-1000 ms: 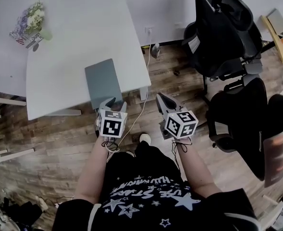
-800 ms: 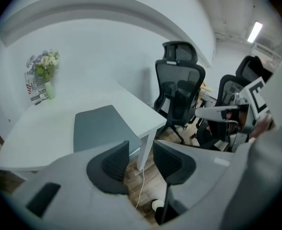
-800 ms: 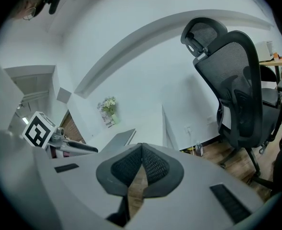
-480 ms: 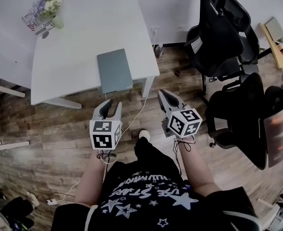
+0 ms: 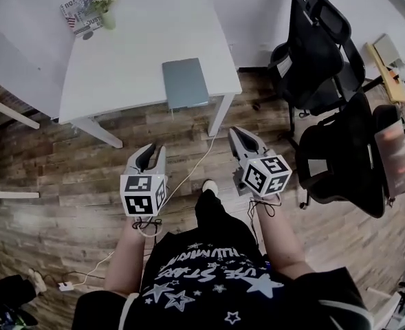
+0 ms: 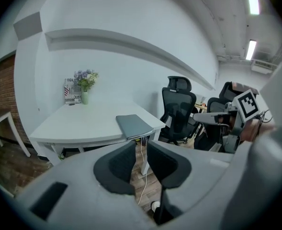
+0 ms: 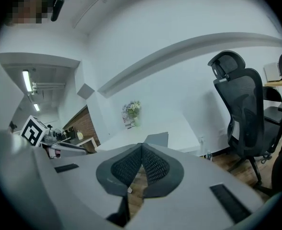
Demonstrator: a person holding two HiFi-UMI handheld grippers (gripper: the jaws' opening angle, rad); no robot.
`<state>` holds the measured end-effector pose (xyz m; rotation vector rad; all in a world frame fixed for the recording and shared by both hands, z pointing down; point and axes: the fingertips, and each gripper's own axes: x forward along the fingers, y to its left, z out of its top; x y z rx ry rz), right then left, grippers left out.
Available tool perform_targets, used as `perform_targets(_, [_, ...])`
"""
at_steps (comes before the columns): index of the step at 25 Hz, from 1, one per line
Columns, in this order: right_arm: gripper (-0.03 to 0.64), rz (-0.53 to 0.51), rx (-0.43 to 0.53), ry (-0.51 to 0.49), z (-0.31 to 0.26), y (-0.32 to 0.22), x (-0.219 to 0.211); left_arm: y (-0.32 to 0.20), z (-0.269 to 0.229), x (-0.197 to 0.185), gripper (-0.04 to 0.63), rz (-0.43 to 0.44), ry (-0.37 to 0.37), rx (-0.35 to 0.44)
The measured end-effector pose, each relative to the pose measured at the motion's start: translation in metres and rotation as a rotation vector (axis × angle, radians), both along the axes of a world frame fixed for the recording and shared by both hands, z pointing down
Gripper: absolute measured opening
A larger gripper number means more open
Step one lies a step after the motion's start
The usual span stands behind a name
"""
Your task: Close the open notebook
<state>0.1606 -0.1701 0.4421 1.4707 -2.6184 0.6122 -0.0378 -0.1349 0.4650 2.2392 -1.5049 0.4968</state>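
On the white table [image 5: 133,53], a vase of flowers [image 5: 106,5] stands at the far left corner of the tabletop, with a printed card [image 5: 77,16] just beside it. The grey notebook [image 5: 185,82] lies flat and closed near the near right corner of the tabletop, its lower side reaching the near edge; nothing touches it. The left gripper [image 5: 152,155] is held over the wooden floor [image 5: 64,163], clear of the table and apart from the notebook. In the left gripper view its jaws stand a narrow gap apart, having just been closing, and nothing sits between them; only the floor and a white cable [image 5: 188,174] show through the gap, with the notebook [image 6: 133,125] beyond on the tabletop. The right gripper [image 5: 238,136] is also over the floor, just past the table's right leg. In the right gripper view its ribbed pads [image 7: 131,164] meet at the tips and grip nothing. Two black office chairs [image 5: 319,53] stand at the right, off the table's right edge.
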Motion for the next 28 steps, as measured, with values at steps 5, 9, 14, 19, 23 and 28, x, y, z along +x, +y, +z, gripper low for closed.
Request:
perform_targets(5, [0.002,-0.007,0.004,0.028,0.002,0.047,-0.016,0.046,-0.006,-0.022,0.049,-0.021,0.016,0.044])
perform_targets(9, [0.002,-0.027,0.016,0.039,0.001,0.082,-0.033,0.087,-0.008,-0.039,0.032,-0.043,0.025,0.068])
perform_targets(14, [0.002,-0.076,0.029,0.047,-0.003,0.126,-0.063,0.138,-0.003,-0.067,0.026,-0.071,0.023,0.059])
perform_targets(19, [0.002,-0.099,0.028,0.035,-0.003,0.169,-0.078,0.181,0.005,-0.092,0.025,-0.11,0.03,0.04])
perform_targets(23, [0.002,-0.072,0.014,0.051,-0.001,0.194,-0.074,0.208,0.008,-0.099,0.025,-0.118,0.043,0.035])
perform_targets(28, [0.002,-0.056,0.003,0.059,0.005,0.223,-0.072,0.231,0.012,-0.104,0.025,-0.118,0.058,0.031])
